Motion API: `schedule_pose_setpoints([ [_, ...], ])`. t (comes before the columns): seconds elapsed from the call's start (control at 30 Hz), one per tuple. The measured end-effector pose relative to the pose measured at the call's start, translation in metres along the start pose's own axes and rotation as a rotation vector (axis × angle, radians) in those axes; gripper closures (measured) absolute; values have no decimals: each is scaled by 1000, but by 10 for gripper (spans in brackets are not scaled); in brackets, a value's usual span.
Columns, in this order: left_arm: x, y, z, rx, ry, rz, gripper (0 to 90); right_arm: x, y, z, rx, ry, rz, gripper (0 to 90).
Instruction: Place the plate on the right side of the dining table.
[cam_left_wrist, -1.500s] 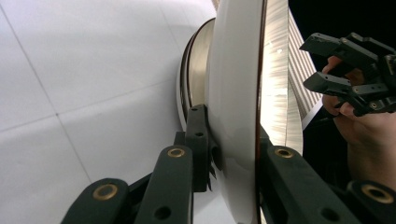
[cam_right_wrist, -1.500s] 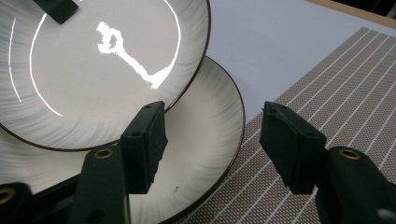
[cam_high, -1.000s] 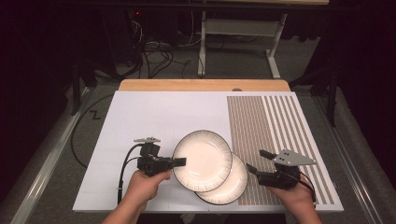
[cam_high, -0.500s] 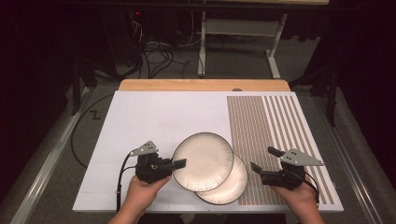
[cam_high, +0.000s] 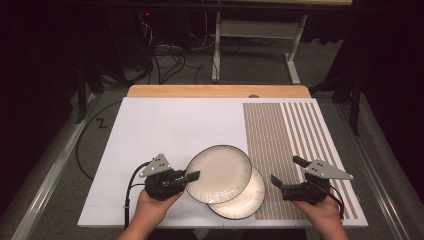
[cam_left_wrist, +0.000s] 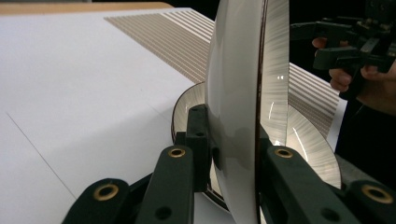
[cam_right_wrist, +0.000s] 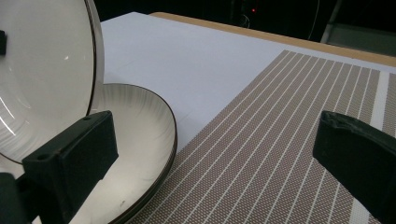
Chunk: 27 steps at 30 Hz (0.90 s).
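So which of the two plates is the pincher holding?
The upper plate, clamped at its rim by the left gripper and tilted; the lower plate lies flat underneath.

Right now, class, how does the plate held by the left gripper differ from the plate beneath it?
The upper plate is lifted and tilted, its rim pinched by the left gripper; the lower plate lies flat on the table, ungripped. The upper plate shows whole from above; the lower plate is partly covered. Both are round, cream, dark-rimmed.
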<state>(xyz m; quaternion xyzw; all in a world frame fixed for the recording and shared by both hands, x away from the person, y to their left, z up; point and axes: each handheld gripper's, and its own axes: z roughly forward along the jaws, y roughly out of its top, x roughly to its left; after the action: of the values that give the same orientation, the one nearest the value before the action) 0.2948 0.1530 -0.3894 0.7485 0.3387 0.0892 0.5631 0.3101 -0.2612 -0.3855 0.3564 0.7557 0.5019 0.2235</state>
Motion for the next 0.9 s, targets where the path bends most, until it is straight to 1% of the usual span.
schedule_pose_setpoints([
  [0.07, -1, 0, -1, -5, 8, 24, 787, 1, 0, 1, 1, 7, -2, 12],
  [0.17, 0, 0, -1, -8, 9, 30, 786, 6, 1, 2, 9, 19, -17, 11],
  [0.23, -1, 0, -2, -9, 13, 40, 785, 9, 1, 3, -6, 26, -44, 11],
  [0.3, -1, 0, -2, -12, 13, 48, 784, 13, 2, 5, -12, 38, -41, 11],
  [0.47, -1, -1, -2, -14, 12, 53, 784, 24, 4, 11, -17, 72, -53, 13],
  [0.5, -1, -1, -2, -14, 12, 54, 784, 27, 5, 13, -16, 84, -54, 14],
  [0.53, -1, -1, -2, -16, 10, 53, 784, 34, 6, 17, -9, 104, -69, 20],
  [0.57, 0, -1, -2, -16, 10, 53, 784, 34, 6, 17, -9, 104, -69, 20],
  [0.73, -1, -1, -2, -17, 10, 60, 784, 48, 6, 26, -6, 140, -79, 35],
  [0.9, -2, -1, -3, -19, 12, 67, 784, 57, 6, 35, 7, 167, -75, 55],
])
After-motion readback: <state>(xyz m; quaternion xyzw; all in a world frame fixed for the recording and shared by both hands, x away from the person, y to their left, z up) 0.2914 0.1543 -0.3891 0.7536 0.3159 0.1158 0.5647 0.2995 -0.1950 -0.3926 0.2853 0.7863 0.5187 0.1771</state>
